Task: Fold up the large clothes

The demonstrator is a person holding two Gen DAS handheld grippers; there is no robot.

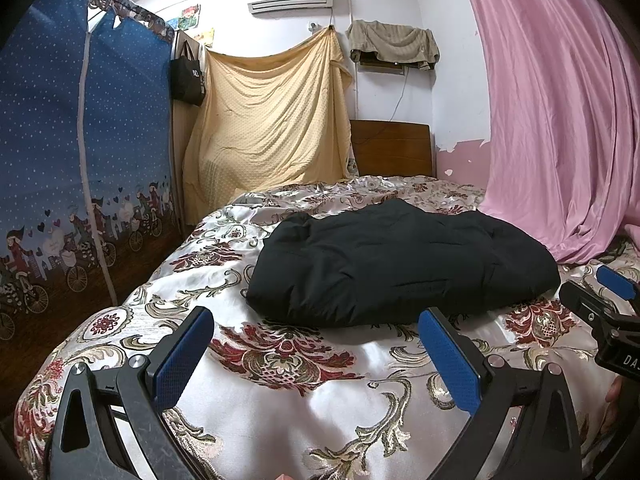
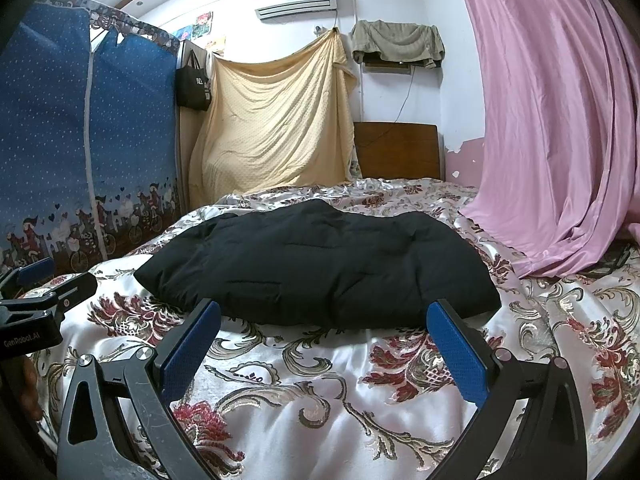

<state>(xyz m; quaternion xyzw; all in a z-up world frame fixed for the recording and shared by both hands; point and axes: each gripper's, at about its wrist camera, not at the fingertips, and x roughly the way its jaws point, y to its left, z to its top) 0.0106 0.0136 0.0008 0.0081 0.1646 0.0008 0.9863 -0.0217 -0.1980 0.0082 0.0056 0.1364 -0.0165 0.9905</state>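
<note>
The fingers (image 1: 450,354) of the left gripper (image 1: 316,356) and the right gripper (image 2: 326,350) stood wide and empty above the bed (image 2: 320,400), just before the black jacket (image 2: 320,264), which lay there already folded compactly, so little seemed left.

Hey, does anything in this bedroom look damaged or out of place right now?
Yes. The pink paint on the far wall beside the headboard is peeling in ragged patches, showing white beneath. The black garment lies folded and tidy on the bedspread, and both grippers are open and empty.
</note>
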